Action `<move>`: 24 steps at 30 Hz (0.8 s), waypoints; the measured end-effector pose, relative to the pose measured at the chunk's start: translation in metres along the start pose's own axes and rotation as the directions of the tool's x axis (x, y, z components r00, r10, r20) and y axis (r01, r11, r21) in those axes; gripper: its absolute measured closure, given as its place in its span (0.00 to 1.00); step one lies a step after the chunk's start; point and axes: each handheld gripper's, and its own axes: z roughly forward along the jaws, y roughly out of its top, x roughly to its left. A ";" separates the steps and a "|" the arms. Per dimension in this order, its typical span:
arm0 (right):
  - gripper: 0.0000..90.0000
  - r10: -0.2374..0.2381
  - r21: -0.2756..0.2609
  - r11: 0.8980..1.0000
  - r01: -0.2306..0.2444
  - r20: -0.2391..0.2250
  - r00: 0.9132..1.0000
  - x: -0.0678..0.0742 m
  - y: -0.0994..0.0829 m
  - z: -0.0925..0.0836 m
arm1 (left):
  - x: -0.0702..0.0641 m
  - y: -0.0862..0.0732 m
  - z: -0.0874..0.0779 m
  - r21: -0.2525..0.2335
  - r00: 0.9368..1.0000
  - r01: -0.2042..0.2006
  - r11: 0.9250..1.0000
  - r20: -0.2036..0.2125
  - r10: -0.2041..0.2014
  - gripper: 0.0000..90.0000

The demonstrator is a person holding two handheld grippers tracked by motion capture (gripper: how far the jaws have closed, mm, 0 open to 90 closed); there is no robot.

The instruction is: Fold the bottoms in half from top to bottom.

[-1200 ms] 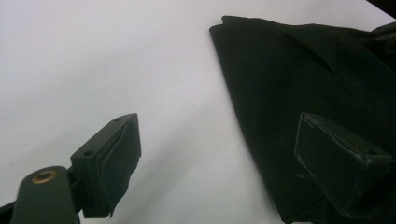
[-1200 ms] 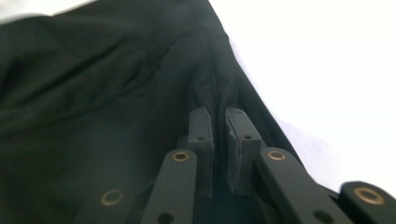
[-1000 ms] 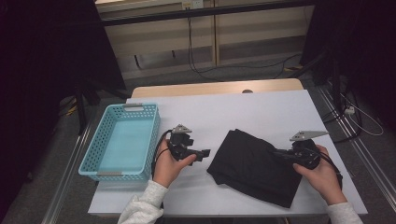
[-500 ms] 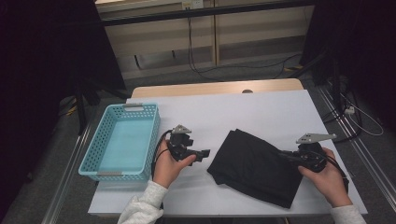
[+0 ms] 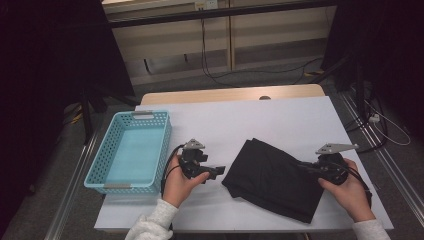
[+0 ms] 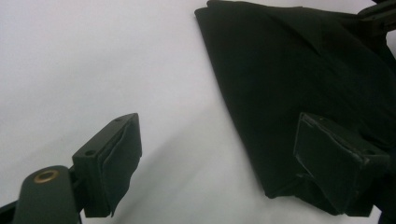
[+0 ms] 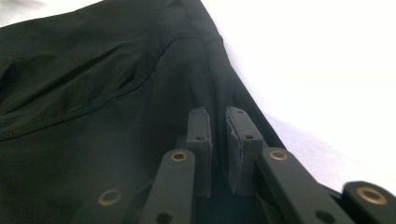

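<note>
The black folded cloth [image 5: 275, 180] lies on the white bench [image 5: 280, 120], toward its front right part, and it is turned diagonally: its long axis runs from a corner that points to the far edge of the bench down to a corner near the front right edge. My right hand-held gripper [image 5: 306, 168] is at the right side of this cloth, and in the right gripper view its jaws stand almost together with a fold of the cloth's edge [image 7: 205, 60] pinched between the pads, so I judge it is clamped on the cloth there. My left hand-held gripper [image 5: 220, 171] is just beside the left corner of the cloth, toward the front edge of the bench, and it points to the right, directly at that corner. Its jaws stand wide apart and hold nothing; in the left gripper view one pad [image 6: 338, 161] is already over the cloth's near corner and the other is over bare bench. So the cloth is to the right of my left hand, very near, and I think this hand must only go a little forward to take the corner. The blue basket [image 5: 131, 150] stands at the left edge of the bench, behind my left hand.
</note>
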 end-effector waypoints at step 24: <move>0.90 -0.002 0.000 1.000 0.002 0.007 1.000 0.001 0.000 0.001 | -0.016 -0.027 0.004 0.008 0.997 -0.066 0.998 0.050 0.066 0.32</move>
